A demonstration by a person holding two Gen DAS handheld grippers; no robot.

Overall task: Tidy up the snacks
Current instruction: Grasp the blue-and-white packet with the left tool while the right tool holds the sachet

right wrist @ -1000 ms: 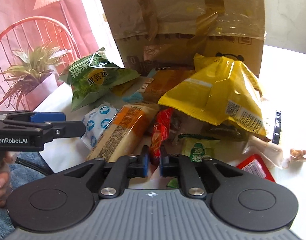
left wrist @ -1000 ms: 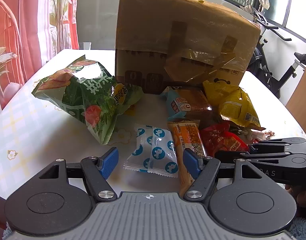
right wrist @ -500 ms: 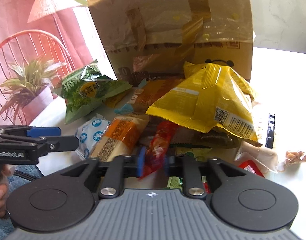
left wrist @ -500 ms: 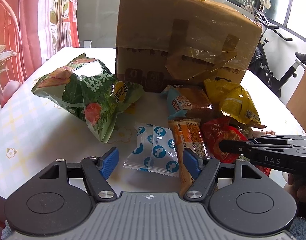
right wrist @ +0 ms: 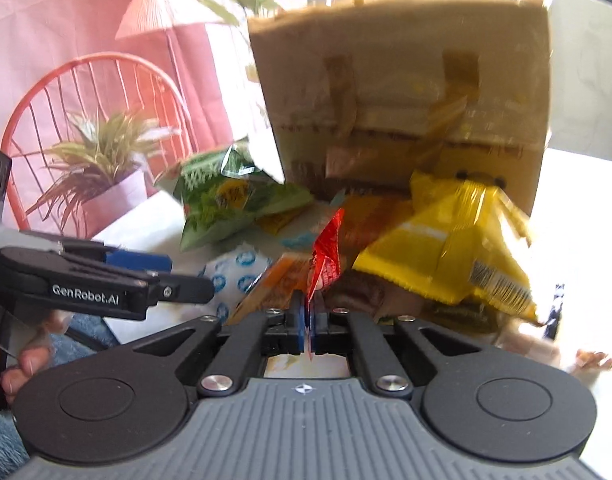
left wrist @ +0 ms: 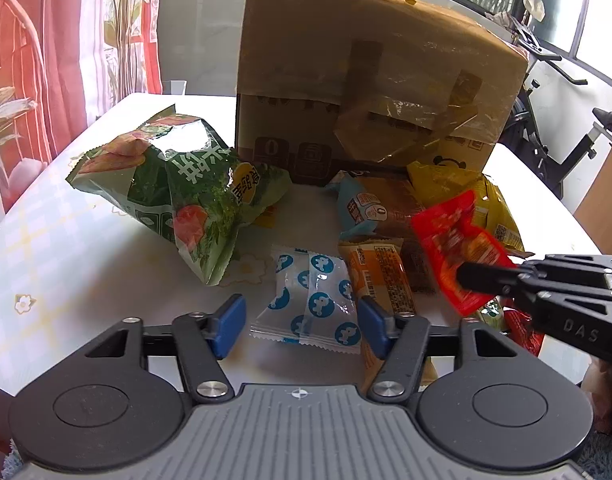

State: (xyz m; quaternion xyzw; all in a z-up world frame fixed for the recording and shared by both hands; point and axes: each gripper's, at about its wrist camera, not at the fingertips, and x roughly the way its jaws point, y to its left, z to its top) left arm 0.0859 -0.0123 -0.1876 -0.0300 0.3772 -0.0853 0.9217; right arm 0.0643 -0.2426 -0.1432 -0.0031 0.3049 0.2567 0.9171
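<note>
While the right gripper [right wrist: 308, 322] pinches a crinkly red foil snack packet [right wrist: 326, 258] at twelve o'clock, seemingly lifted, the left gripper's [left wrist: 302, 326] jaws are closing around a blue-dotted white sachet [left wrist: 312, 300].

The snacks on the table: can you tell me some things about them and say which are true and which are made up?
1. The right gripper pinches a red packet. True.
2. The green bag lies inside the cardboard box. False: it lies on the table, beside the box.
3. The left gripper holds the yellow bag. False: its fingers are closing around a white packet with blue dots without touching it.
4. The box stands behind the snacks. True.
</note>
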